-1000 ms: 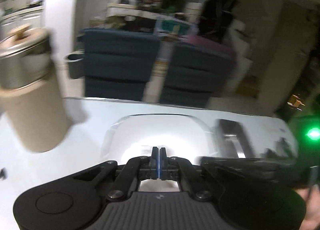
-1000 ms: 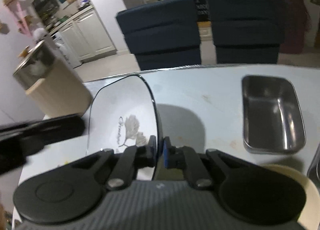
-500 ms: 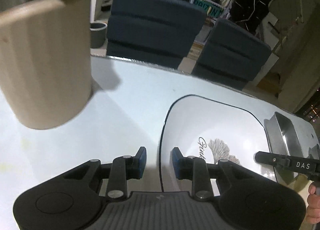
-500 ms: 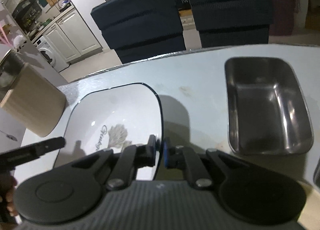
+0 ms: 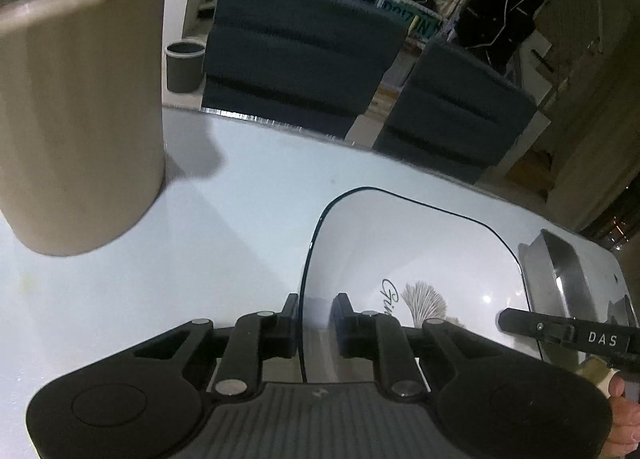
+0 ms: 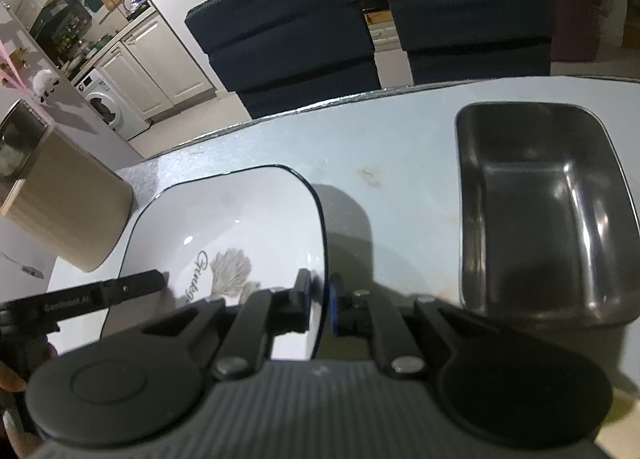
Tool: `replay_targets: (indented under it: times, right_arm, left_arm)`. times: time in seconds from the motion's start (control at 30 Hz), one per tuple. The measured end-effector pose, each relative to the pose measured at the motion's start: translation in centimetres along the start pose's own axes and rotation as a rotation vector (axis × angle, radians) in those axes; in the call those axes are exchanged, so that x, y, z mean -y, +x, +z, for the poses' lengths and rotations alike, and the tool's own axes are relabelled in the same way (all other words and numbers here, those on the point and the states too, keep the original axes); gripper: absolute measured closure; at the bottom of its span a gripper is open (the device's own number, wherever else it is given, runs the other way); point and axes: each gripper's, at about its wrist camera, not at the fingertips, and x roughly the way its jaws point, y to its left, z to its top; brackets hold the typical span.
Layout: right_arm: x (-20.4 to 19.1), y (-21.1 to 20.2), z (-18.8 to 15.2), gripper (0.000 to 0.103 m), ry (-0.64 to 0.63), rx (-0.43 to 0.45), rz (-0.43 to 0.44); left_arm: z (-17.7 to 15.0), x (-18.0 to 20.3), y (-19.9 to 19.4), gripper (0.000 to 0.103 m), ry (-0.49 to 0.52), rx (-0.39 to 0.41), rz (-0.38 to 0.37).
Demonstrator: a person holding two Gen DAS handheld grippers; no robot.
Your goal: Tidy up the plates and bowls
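Plate (image 5: 420,259) lies flat on the table (image 5: 224,219), between the canister (image 5: 76,107) and the steel tray (image 6: 540,211). Left gripper (image 5: 316,319) straddles its left rim; its jaws have just been closing, the rim is between them, gap still visible on the inner side, not pinching. Right gripper (image 6: 320,299) is pinched onto the plate's right rim. Plate is a rounded rectangle, long axis running away from both grippers toward the chairs (image 5: 304,59).
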Motion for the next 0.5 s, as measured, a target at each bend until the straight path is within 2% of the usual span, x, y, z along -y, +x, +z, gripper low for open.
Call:
replay_targets:
  times: [0.2,0.5]
  right_arm:
    - [0.3,-3.1,0.6,0.092,0.022,0.056,0.036]
    - [0.2,-12.0,0.1,0.092,0.007,0.149,0.095]
  left_arm:
    - [0.2,2.2,-4.7,0.087,0.011,0.072,-0.005]
    - [-1.0,7.1,-13.5,0.088,0.047,0.145,-0.003]
